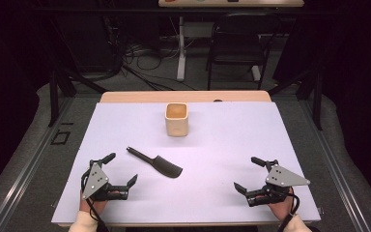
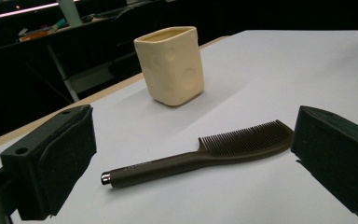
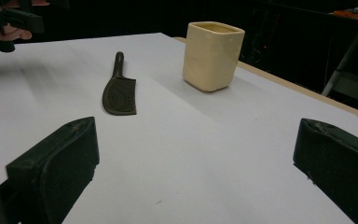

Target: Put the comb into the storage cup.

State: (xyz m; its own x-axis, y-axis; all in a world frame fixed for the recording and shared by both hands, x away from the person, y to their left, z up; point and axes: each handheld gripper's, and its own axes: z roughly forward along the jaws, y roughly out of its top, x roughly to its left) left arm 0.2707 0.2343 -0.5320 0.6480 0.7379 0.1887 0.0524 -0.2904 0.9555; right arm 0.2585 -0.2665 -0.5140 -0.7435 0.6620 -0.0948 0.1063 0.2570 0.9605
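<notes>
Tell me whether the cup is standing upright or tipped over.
Upright. The cup stands on its base on the white table, open mouth facing up, apart from the comb lying flat nearer the person.

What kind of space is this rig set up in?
Likely a lab or workshop used for recording, not a home: a white-covered table holding just a comb and a cream cup, loose cables on the floor behind, and a folding chair by another desk.

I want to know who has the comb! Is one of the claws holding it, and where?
Nothing is held. The comb lies flat on the table, and the left claw and right claw are both open, apart from it.
</notes>
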